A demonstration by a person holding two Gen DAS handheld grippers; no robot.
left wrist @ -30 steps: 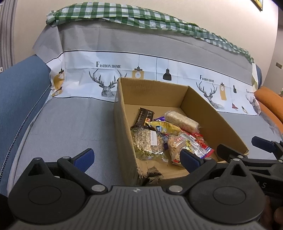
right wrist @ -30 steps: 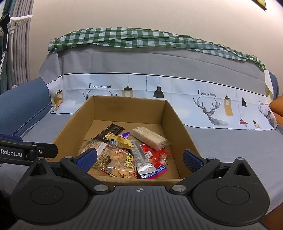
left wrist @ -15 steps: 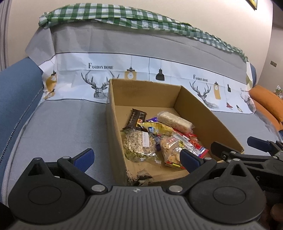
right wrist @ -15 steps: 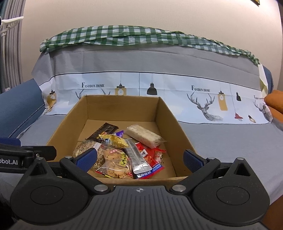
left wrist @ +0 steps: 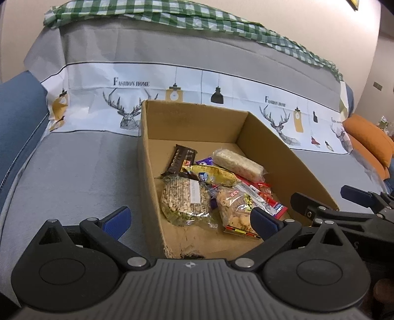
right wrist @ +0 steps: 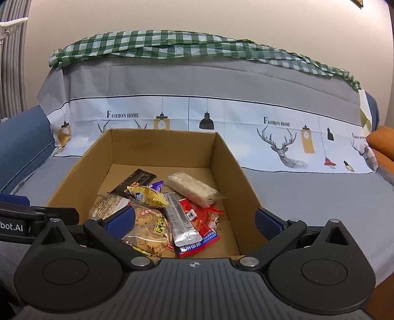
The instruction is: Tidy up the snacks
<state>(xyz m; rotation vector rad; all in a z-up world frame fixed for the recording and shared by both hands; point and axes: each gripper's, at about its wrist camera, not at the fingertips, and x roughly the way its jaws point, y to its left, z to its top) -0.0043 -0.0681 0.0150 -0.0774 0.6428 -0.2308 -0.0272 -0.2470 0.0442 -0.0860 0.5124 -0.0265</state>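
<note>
Sofa (right wrist: 307,197), seat and backrest draped in grey printed cover (right wrist: 197,81); white band across cover with deer heads, pendant lamps and repeated wording "Fashion Home". Green-and-white checked cloth (right wrist: 172,45) laid crumpled along top of backrest, trailing down toward right end. Blue armrest (left wrist: 17,118) exposed at left end of sofa, bare of cover. Orange cushion (left wrist: 367,140) at right end, just beyond edge of cover. Plain cream wall (right wrist: 197,14) behind. Grey pleated curtain (right wrist: 12,61) at far left in right wrist view. Dark picture frame corner (left wrist: 355,3) at top right, contents not legible.
</note>
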